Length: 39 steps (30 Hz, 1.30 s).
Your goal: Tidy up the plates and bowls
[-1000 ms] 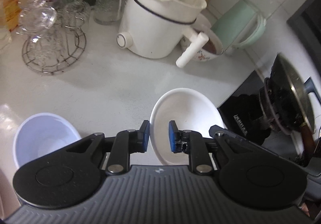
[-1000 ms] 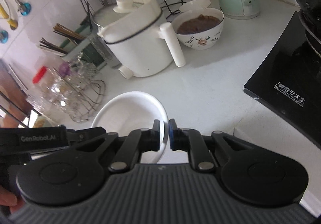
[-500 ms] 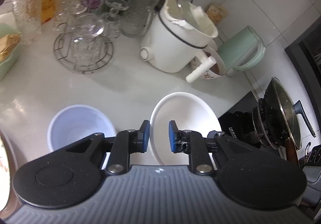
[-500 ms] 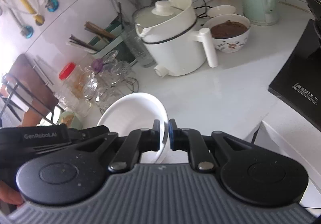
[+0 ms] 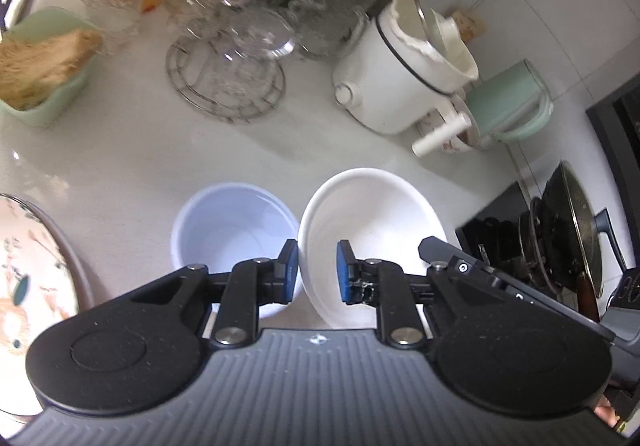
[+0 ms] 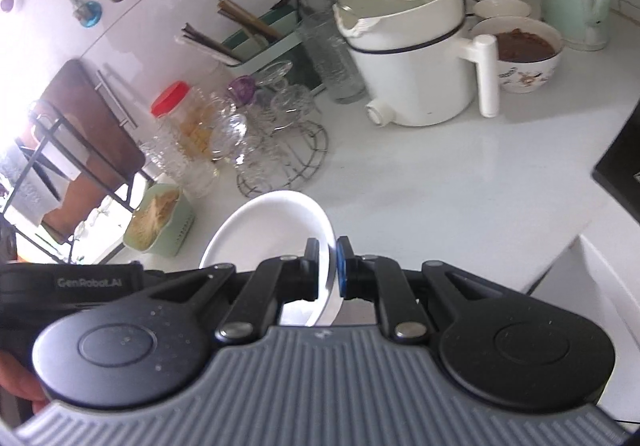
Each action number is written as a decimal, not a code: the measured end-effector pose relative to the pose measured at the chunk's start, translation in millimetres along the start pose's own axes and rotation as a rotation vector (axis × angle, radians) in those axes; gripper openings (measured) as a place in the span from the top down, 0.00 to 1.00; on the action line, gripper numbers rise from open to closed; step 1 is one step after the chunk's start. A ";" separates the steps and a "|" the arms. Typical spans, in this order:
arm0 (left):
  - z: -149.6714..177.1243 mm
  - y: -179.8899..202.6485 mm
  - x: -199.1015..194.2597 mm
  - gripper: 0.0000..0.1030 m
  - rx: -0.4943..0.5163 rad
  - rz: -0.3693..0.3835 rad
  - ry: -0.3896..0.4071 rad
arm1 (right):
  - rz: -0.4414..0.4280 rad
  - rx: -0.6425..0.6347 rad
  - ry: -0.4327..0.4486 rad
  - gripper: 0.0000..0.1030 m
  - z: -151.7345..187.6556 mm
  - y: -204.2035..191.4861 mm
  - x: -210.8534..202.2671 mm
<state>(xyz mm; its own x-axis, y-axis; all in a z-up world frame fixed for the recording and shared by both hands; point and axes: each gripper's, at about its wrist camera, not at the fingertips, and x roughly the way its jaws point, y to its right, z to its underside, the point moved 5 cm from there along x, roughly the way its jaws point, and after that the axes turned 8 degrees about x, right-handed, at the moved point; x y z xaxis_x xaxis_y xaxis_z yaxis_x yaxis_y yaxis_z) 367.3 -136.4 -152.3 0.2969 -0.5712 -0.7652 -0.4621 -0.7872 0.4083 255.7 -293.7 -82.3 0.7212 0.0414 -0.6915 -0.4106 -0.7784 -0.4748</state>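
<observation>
From the left wrist view, the white bowl point(image 5: 372, 230) was held above the counter point(image 5: 132, 166), its rim between the left gripper point(image 5: 317, 272) jaws, beside a pale blue bowl point(image 5: 232, 230). From the right wrist view, the right gripper point(image 6: 327, 268) jaws were closed on the opposite rim.

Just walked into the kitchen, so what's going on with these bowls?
A person holds a wide white ceramic bowl above the white countertop with both tools. The left gripper and the right gripper each pinch its rim on opposite sides. A pale blue bowl sits just beside it on the counter.
</observation>
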 end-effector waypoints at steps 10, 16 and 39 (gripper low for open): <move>-6.8 -47.6 -21.1 0.79 -0.035 -0.082 0.058 | -0.055 -0.066 -0.046 0.89 11.3 -41.8 41.4; 0.4 -71.4 -7.4 0.78 -0.050 -0.103 0.021 | -0.013 -0.149 -0.074 0.89 23.3 -58.3 59.4; -0.2 -80.1 19.8 0.50 -0.061 -0.115 0.005 | 0.027 -0.136 -0.140 0.84 29.2 -29.0 83.3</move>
<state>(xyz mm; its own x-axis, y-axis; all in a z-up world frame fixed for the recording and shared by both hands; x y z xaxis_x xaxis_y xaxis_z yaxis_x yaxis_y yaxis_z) 410.4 -84.7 -200.0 0.3496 -0.4770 -0.8064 -0.3731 -0.8604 0.3472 311.4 -249.4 -142.0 0.6224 0.0986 -0.7765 -0.3430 -0.8574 -0.3838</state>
